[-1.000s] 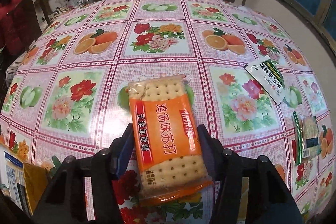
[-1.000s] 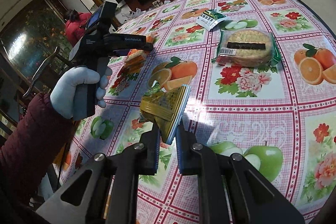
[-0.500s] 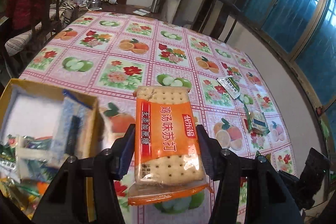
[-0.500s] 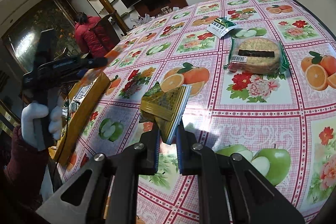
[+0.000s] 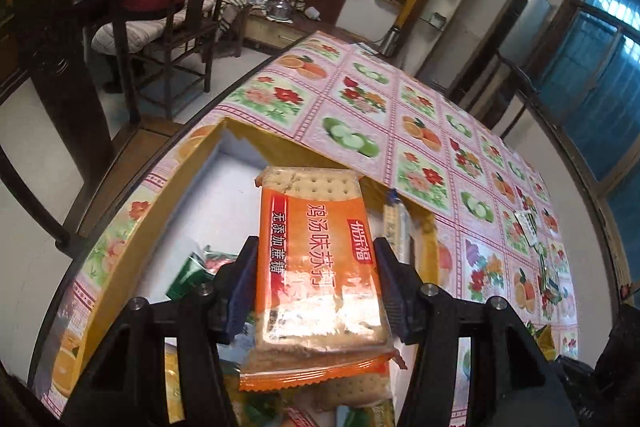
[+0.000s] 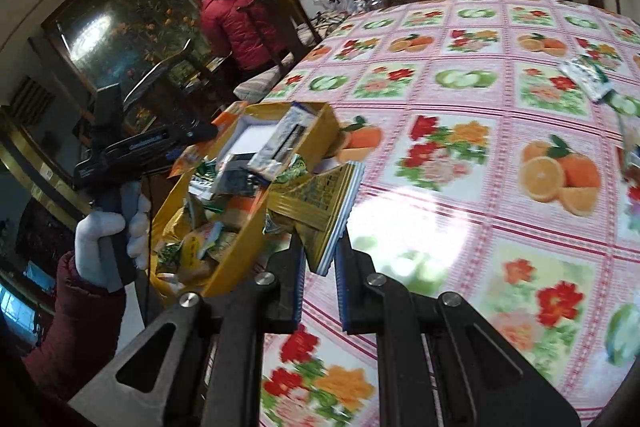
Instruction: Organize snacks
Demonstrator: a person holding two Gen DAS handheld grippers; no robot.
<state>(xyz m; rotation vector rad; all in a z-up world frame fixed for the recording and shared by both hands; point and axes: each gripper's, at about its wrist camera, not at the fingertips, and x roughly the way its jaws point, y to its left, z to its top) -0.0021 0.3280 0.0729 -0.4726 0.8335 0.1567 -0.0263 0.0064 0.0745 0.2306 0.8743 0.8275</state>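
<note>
My left gripper (image 5: 316,287) is shut on an orange cracker pack (image 5: 316,259), held above the yellow cardboard box (image 5: 132,239) that holds several snack packets. My right gripper (image 6: 318,275) is shut on a flat gold snack packet (image 6: 320,203), just right of the box (image 6: 240,235) at its near corner. In the right wrist view the left gripper's black handle (image 6: 120,163) shows over the box, gripped by a white-gloved hand (image 6: 90,243) with a maroon sleeve.
A floral and fruit tablecloth (image 6: 480,147) covers the round table. A white and green packet (image 6: 588,79) and other snacks (image 5: 548,275) lie far right. Wooden chairs (image 5: 168,27) and a seated person in a red jacket (image 6: 236,23) are beyond the table's left edge.
The left gripper swung left with the cracker pack from the open tablecloth to above the box. The right gripper carried the gold packet left toward the box's corner.
</note>
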